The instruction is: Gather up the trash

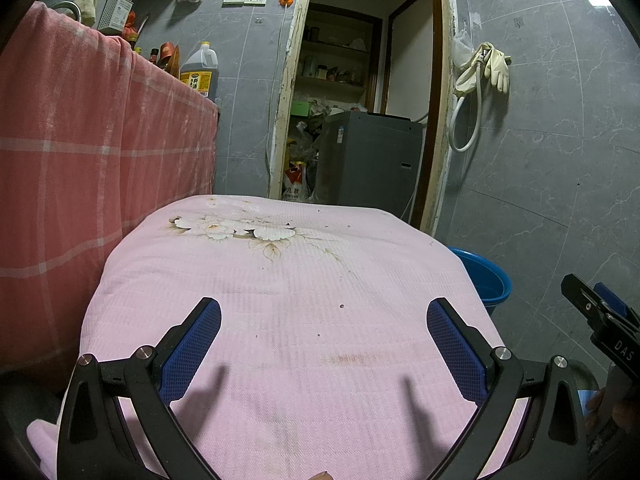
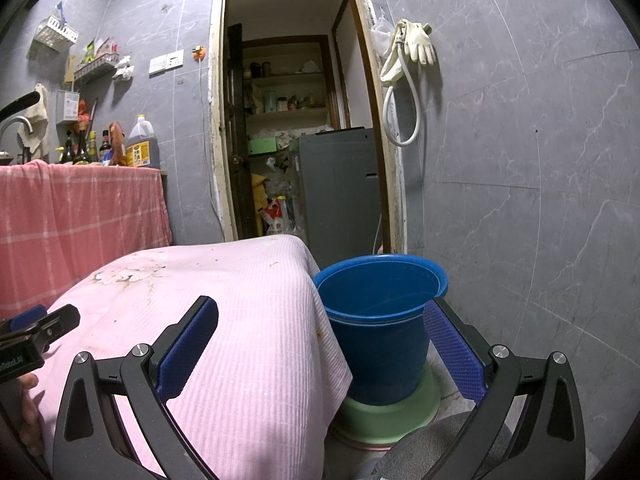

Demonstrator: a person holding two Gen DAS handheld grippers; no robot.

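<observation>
A table under a pink cloth (image 1: 304, 320) fills the left wrist view; only small dark crumbs (image 1: 341, 305) and stains lie on it. My left gripper (image 1: 324, 316) is open and empty above the cloth. A blue bucket (image 2: 380, 320) stands on the floor at the table's right side, on a green basin (image 2: 388, 416); its inside looks empty. My right gripper (image 2: 320, 316) is open and empty, straddling the cloth's right edge (image 2: 256, 320) and the bucket. The bucket's rim shows in the left wrist view (image 1: 488, 276). The right gripper's tip shows there too (image 1: 576, 292).
A counter draped in a red checked cloth (image 1: 80, 160) stands to the left, with bottles and an oil jug (image 1: 200, 68). An open doorway holds a grey washing machine (image 1: 368, 156) and bags. Gloves and a hose (image 1: 488, 68) hang on the grey tiled wall.
</observation>
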